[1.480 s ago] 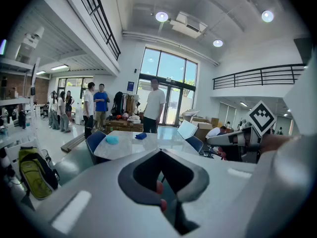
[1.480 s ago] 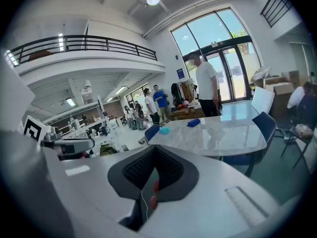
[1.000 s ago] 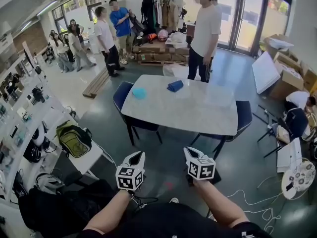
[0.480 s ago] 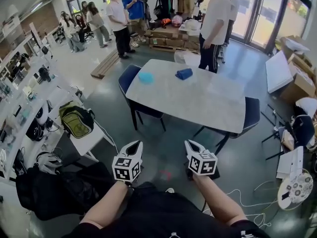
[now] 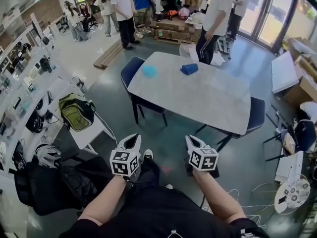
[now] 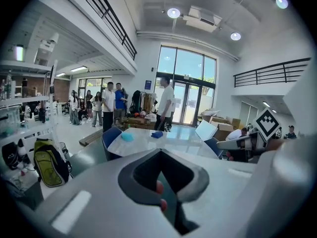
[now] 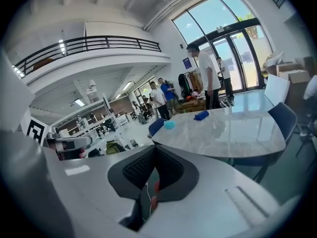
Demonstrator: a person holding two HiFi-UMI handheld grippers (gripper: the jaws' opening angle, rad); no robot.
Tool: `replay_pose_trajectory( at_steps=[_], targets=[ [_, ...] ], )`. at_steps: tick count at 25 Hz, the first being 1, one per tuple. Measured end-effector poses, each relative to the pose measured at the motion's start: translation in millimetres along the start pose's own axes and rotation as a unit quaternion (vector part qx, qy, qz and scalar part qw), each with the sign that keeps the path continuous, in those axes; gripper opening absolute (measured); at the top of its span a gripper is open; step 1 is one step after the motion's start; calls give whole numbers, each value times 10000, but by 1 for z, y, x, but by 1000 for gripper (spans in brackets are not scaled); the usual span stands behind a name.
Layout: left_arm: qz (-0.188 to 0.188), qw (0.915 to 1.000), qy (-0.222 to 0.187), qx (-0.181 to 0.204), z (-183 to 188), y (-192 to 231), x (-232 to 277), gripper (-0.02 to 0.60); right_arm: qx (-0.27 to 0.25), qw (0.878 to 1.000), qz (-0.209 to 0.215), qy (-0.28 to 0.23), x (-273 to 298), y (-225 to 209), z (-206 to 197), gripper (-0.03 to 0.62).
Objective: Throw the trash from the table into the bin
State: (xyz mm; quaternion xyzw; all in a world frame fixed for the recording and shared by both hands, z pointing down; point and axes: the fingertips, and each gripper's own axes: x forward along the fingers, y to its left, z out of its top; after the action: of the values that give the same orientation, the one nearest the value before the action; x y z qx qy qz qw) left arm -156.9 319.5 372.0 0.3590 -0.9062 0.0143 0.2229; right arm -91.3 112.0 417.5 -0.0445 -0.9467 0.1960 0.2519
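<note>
- The trash is on the counter (image 5: 208, 98). A light blue piece (image 5: 149, 71) lies near its far left corner, and a dark blue piece (image 5: 189, 69) lies close to its far edge.
- The two pieces are apart from each other, and the rest of the counter looks bare.
- The left hand-held gripper (image 5: 132, 140) and the right hand-held gripper (image 5: 191, 141) are on the near side of the counter, well apart from it. Both have their jaws pressed together and carry nothing.
- We judge that both pieces are light and soft, like crumpled paper or cloth, so they should squash under the jaws and not break.
- The counter top is smooth and shiny. We think a light piece may slide away if it is pushed from one side.
- We would open the jaws wide, come from above, and pinch each piece across its raised middle.
- We cannot see a bin in any view.
</note>
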Motion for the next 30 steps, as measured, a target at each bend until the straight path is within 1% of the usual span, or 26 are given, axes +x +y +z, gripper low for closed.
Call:
replay_pose_trajectory(
  at_steps=[4, 8, 13, 21, 27, 30],
  targets=[
    [-53, 10000, -2, -36, 9, 21, 23, 0, 21, 10000, -79, 11, 26, -5, 13, 28],
    [-114, 9999, 3, -90, 21, 50, 57, 0, 3, 9998, -184, 74, 64, -12, 32, 28],
    [-203, 9997, -5, -120, 55, 101, 110, 0, -16, 9996, -259, 57, 127, -6, 72, 28],
    [-644, 9979, 31, 12, 120, 179, 193, 0, -79, 9990, -446, -58, 235, 11, 155, 28],
    [-969, 9951, 51, 175, 156, 215, 248, 0, -114, 9979, -633, -113, 298, 16, 203, 28],
    [-979, 9950, 58, 192, 168, 233, 270, 0, -166, 9979, -620, -46, 329, 18, 217, 28]
  ],
)
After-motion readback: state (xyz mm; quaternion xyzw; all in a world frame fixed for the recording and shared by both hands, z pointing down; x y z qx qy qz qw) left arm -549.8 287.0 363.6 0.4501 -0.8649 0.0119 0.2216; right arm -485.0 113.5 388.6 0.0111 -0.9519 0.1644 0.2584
